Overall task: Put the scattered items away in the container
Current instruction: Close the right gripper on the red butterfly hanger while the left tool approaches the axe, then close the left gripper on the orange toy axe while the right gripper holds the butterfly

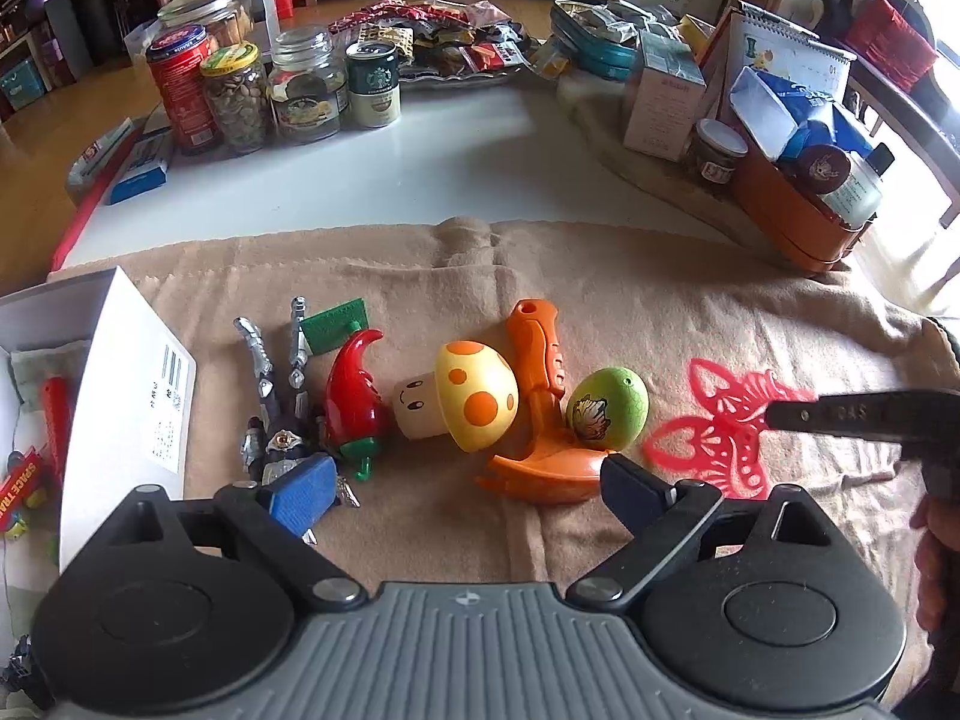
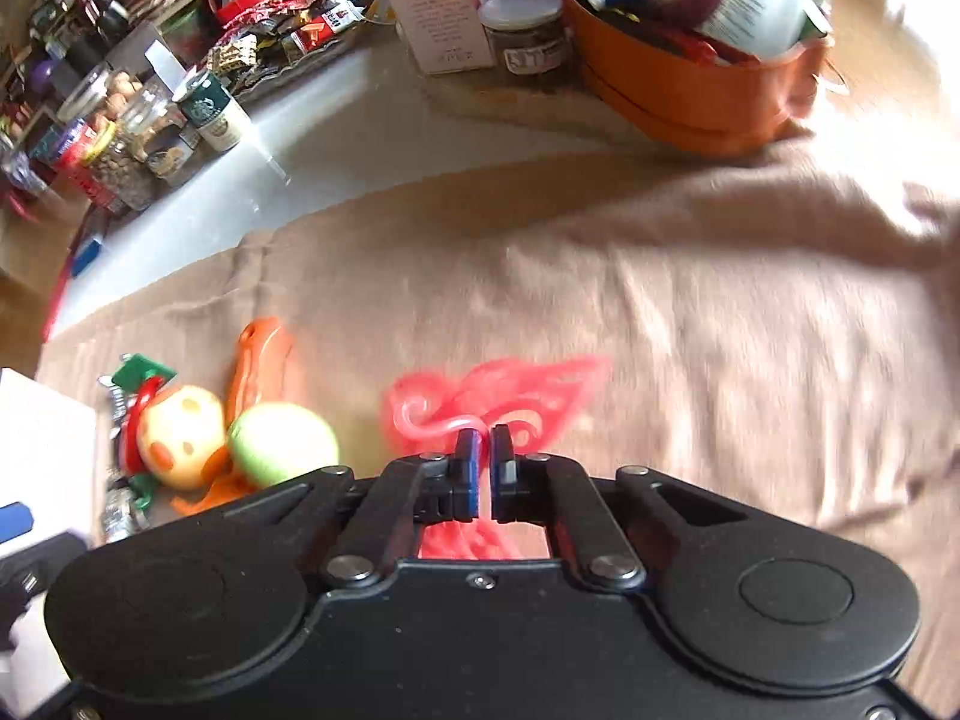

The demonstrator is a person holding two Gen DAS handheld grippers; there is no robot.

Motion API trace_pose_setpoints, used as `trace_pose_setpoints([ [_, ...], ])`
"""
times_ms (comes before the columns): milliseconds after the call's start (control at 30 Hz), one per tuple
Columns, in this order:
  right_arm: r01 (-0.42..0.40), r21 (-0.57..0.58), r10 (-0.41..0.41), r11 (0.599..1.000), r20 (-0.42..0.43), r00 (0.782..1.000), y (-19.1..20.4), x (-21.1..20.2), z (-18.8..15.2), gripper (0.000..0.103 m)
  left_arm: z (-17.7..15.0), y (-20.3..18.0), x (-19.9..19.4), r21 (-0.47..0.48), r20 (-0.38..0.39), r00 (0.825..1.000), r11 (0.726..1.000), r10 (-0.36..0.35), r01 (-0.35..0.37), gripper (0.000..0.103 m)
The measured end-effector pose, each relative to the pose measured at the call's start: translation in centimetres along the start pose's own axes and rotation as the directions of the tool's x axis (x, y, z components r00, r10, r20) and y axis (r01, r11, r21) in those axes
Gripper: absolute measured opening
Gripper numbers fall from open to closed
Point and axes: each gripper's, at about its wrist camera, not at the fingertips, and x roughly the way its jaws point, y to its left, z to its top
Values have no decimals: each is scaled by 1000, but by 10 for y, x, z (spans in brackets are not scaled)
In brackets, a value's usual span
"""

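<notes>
Toys lie in a row on a tan blanket (image 1: 600, 300): a silver robot figure (image 1: 276, 408), a red chili (image 1: 354, 396), a yellow mushroom (image 1: 474, 393), an orange hammer (image 1: 540, 372) and a green egg (image 1: 606, 405). The white box (image 1: 129, 384) stands open at the left with a few toys inside. My left gripper (image 1: 465, 489) hangs open just before the hammer's head, holding nothing. To the right lies a flat red butterfly (image 1: 720, 426). My right gripper (image 2: 485, 450) is shut on the butterfly (image 2: 510, 390) at its near edge, and its tip (image 1: 774, 414) shows in the left wrist view.
Jars and cans (image 1: 240, 96) crowd the table's back left, with a snack tray (image 1: 444, 36) behind. An orange basket (image 1: 798, 210) full of bottles sits at the back right beside a pink carton (image 1: 660, 102). A person's hand (image 1: 936, 540) is at the right edge.
</notes>
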Motion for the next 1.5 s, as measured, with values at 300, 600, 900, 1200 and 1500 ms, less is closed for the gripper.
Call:
trace_pose_setpoints([
  [300,-78,19,78,997,-8,997,-5,-17,-52,0,4,-13,30,-26,0,1000,999,23,-23,95],
  [600,-15,-399,87,917,165,982,22,-24,-40,99,0,-28,50,10,-66,997,999,31,-31,95],
  [900,155,-700,-26,697,191,981,39,31,-46,99,5,-20,40,26,-49,998,999,46,-45,95],
  [1200,-5,-553,3,833,-3,1000,23,53,-36,50,10,-5,40,-24,-61,998,999,33,-34,95],
  [1500,-55,-260,39,964,-65,997,-1,2,-48,49,13,-15,52,-18,-76,996,999,38,-39,95],
])
